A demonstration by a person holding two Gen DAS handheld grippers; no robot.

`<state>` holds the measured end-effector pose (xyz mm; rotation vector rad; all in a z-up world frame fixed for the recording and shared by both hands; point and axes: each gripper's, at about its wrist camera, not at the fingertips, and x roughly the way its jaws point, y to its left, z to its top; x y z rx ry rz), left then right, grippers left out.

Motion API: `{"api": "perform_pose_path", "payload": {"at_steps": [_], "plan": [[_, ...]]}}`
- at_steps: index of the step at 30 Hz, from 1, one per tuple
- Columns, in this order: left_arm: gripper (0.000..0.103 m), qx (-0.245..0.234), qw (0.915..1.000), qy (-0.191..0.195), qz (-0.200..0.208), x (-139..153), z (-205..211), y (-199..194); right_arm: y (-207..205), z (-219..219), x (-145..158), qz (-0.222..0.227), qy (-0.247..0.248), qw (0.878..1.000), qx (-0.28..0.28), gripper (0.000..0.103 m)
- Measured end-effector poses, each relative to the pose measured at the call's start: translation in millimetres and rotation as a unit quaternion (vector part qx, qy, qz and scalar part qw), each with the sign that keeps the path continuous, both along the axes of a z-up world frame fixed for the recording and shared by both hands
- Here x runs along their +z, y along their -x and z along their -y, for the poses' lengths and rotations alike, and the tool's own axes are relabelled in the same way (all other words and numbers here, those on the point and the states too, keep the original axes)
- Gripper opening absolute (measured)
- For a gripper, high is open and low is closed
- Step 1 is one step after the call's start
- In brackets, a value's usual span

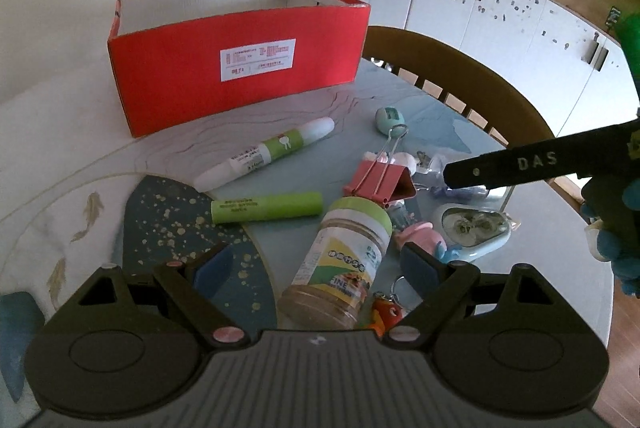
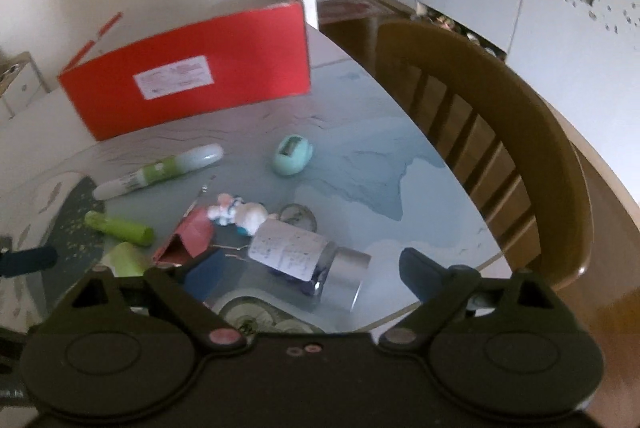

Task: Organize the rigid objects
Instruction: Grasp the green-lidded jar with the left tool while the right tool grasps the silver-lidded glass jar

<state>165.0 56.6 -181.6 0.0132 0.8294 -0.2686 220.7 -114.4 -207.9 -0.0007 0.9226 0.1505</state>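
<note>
Both my grippers are over the pile, nothing held. Left gripper (image 1: 316, 268) has its jaws wide apart, and the clear plastic spice jar with the pale green lid (image 1: 344, 260) lies on its side right between them in the lower middle of the left wrist view. Its long axis runs roughly along the fingers, lid end away from me toward the red binder clip (image 1: 380, 180), base end near the palm. The pads are clear of it on both sides, so no grip yet.

Right gripper (image 2: 316, 268) is spread too and empty. The small glass jar with white paper label and silver metal cap (image 2: 312, 260) lies tipped over between its fingers, lower middle of the right wrist view, axis slanting from upper left to lower right, cap toward the right finger. View is blurry, so whether either finger touches it I can't tell.

Open red cardboard box with white label (image 1: 240, 64) sits in the upper left of both views, well apart from the clutter on the pale blue table (image 1: 436, 116).

My read: each hand is nearest its own jar; the left is better lined up, since closing would clamp across the spice jar's width. The right would catch its jar skewed.
</note>
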Motion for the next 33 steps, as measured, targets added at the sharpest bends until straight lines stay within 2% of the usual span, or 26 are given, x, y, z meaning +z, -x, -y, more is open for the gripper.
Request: {"api": "perform_pose_path", "payload": {"at_steps": [3, 7, 10, 13, 14, 16, 18, 21, 24, 33], "plan": [[0.091, -0.001, 1.0000, 0.001, -0.004, -3.1, 0.3, -2.1, -4.7, -0.4, -4.7, -0.019, -0.010, 1.000, -0.020, 0.092], [0.090, -0.006, 1.0000, 0.002, -0.007, -5.1, 2.7, -3.2, -8.6, -0.6, -8.1, -0.037, -0.025, 0.998, -0.044, 0.086], [0.083, -0.015, 0.9998, 0.003, -0.008, -5.8, 6.0, -3.7, -10.5, -3.2, -10.1, -0.046, -0.024, 0.997, -0.053, 0.084], [0.081, -0.023, 0.9997, -0.001, -0.009, -6.9, 9.1, -4.4, -12.0, -6.7, -10.9, -0.051, -0.028, 0.997, -0.052, 0.082], [0.072, -0.024, 0.9997, -0.004, -0.010, -7.2, 9.9, -4.6, -12.4, -7.7, -10.6, -0.051, -0.027, 0.997, -0.052, 0.082], [0.062, -0.027, 0.9995, -0.006, -0.016, -8.4, 10.5, -6.5, -12.9, -10.3, -10.8, -0.052, -0.022, 0.997, -0.053, 0.083], [0.061, -0.026, 0.9995, -0.004, -0.020, -9.1, 9.6, -7.5, -13.1, -10.9, -10.5, -0.053, -0.023, 0.997, -0.054, 0.081], [0.051, -0.031, 0.9992, -0.006, -0.023, -10.4, 9.8, -8.4, -14.0, -12.1, -10.5, -0.054, -0.016, 0.997, -0.056, 0.077], [0.049, -0.036, 0.9990, -0.018, -0.020, -9.7, 13.3, -8.1, -15.0, -12.3, -11.2, -0.055, -0.012, 0.997, -0.057, 0.071], [0.046, -0.037, 0.9987, -0.028, -0.021, -8.3, 14.3, -10.6, -15.3, -11.6, -10.3, -0.055, -0.007, 0.997, -0.046, 0.070]]}}
